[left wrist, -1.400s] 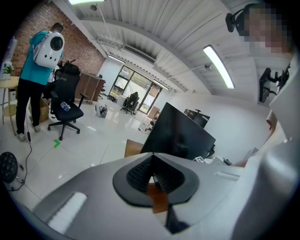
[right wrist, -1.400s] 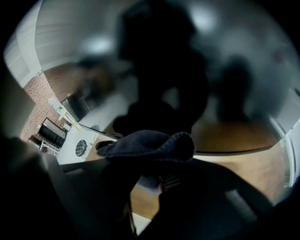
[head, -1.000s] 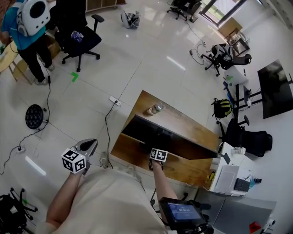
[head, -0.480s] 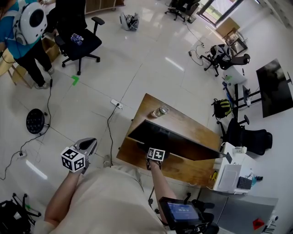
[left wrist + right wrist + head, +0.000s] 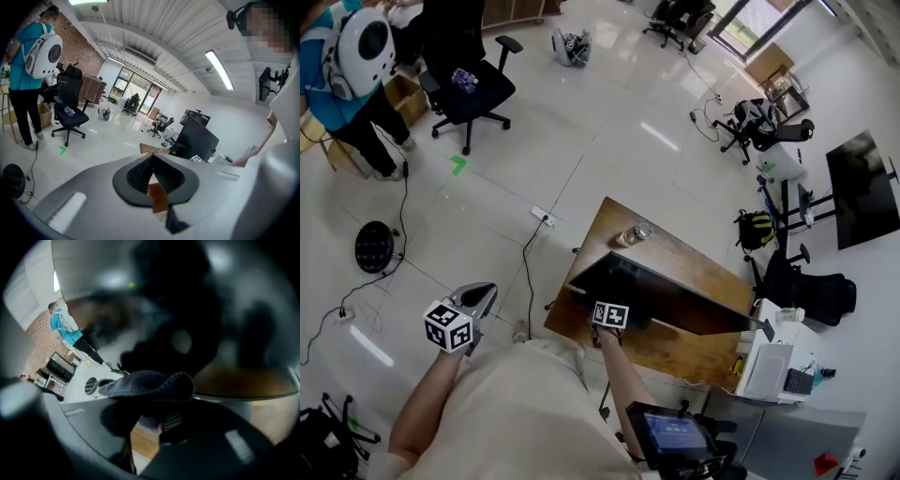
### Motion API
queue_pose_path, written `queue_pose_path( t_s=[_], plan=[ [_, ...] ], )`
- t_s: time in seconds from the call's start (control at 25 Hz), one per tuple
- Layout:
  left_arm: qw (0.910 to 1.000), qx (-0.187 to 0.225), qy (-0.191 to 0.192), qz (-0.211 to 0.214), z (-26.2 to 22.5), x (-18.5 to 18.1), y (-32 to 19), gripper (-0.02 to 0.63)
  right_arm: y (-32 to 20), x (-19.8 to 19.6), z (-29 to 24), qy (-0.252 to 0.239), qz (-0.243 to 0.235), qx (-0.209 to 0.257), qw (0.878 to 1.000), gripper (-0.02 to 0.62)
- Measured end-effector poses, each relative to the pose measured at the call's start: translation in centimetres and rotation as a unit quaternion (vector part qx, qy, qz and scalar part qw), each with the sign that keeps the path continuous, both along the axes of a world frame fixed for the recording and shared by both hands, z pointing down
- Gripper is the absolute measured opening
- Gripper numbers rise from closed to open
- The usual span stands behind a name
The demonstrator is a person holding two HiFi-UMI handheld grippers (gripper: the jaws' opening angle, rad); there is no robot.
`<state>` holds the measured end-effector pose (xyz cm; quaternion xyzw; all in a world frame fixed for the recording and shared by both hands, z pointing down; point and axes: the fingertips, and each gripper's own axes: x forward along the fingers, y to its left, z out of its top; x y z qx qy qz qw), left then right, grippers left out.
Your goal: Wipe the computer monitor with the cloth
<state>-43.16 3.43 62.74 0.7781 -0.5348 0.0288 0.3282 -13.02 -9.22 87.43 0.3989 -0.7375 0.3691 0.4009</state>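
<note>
Nearest, the left gripper (image 5: 484,292) is held out over the floor, well apart from the counter (image 5: 684,251). Its fingers are closed together with nothing between them.

- The right gripper (image 5: 158,422) is brought up to the lower near edge of the monitor (image 5: 661,292). Its fingers are clamped on a dark cloth (image 5: 150,384), which is bunched above the tips and looks pressed to, or just off, the screen.
- The monitor is stood on the wooden counter, screen towards the person.
- A small clear container (image 5: 630,234) is set just behind the monitor, near the far edge.
- Farther off, an office chair (image 5: 469,84) and a person in a teal top (image 5: 347,66) are seen.

Risks, as judged:
- The panel is not braced by the idle gripper, so a hard stroke could rock or shift it towards the container.
- Only a small fold of the cloth is pinched, so it may be dragged loose.
- Hard fingertips could then meet the screen.
</note>
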Motion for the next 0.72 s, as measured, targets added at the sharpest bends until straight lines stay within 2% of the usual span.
queue_pose_path(
  t_s=[0.44,0.72],
  plan=[
    [0.9997,-0.002,0.004,-0.022,0.2,-1.1,1.8,-0.008,0.5,-6.9,-0.4,-0.01,-0.07,-0.005,0.997,0.097],
    [0.9995,-0.004,0.003,-0.03,0.2,-1.1,2.6,-0.008,1.0,-9.0,0.0,0.011,-0.118,0.003,0.993,0.097]
  ],
)
